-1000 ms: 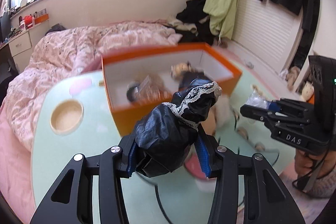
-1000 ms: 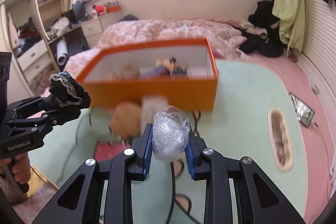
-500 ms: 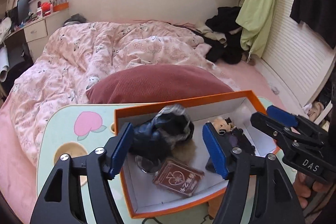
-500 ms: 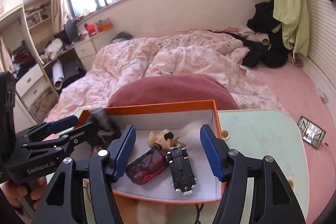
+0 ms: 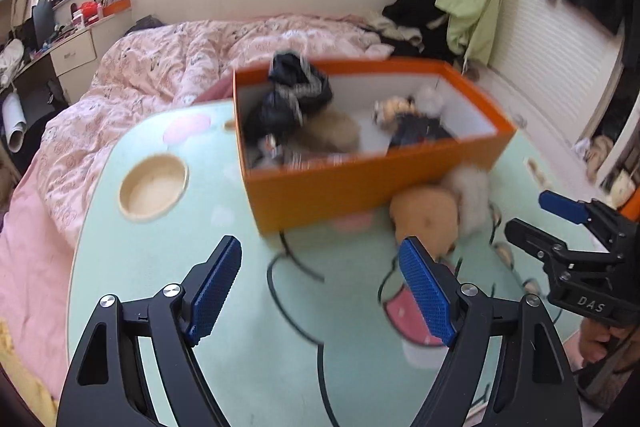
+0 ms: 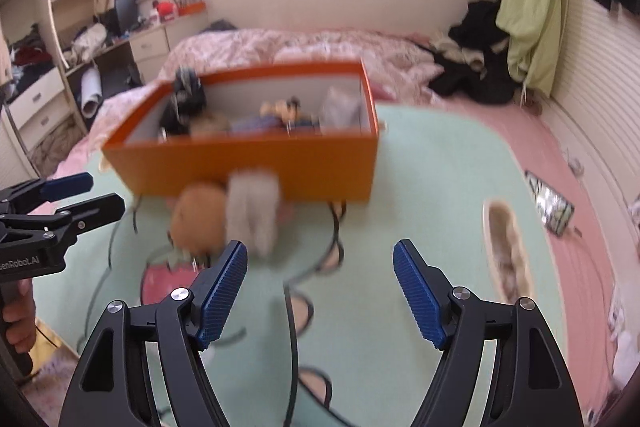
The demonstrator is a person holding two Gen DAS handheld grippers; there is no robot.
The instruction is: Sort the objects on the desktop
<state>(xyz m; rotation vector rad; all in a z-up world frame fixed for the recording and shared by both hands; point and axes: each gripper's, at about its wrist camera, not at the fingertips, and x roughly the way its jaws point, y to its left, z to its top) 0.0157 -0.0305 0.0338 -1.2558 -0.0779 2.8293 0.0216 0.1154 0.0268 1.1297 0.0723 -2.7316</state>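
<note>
An orange box (image 5: 360,187) (image 6: 248,163) stands on the mint-green table (image 5: 180,247) (image 6: 432,187). A black lace-trimmed cloth (image 5: 292,95) (image 6: 186,95) lies at the box's left end. A clear plastic ball (image 5: 430,97) (image 6: 340,107) lies at its right end, with a small doll (image 5: 394,107) (image 6: 280,109) between them. A brown and white plush toy (image 5: 428,215) (image 6: 200,219) rests against the box's front wall. My left gripper (image 5: 320,251) (image 6: 106,193) and right gripper (image 6: 320,251) (image 5: 528,213) hover short of the box. The jaws of both are opening with nothing between them.
A round cup recess (image 5: 154,185) (image 6: 506,247) is sunk into the table beside the box. A pink quilted bed (image 5: 160,67) lies behind the table. A shiny packet (image 6: 550,203) lies on the pink floor at the right. A hand (image 6: 16,319) holds the left gripper's handle.
The black cloth left my left gripper and the plastic ball left my right gripper; both now lie in the box. Both grippers opened wide and drew back from over the box.
</note>
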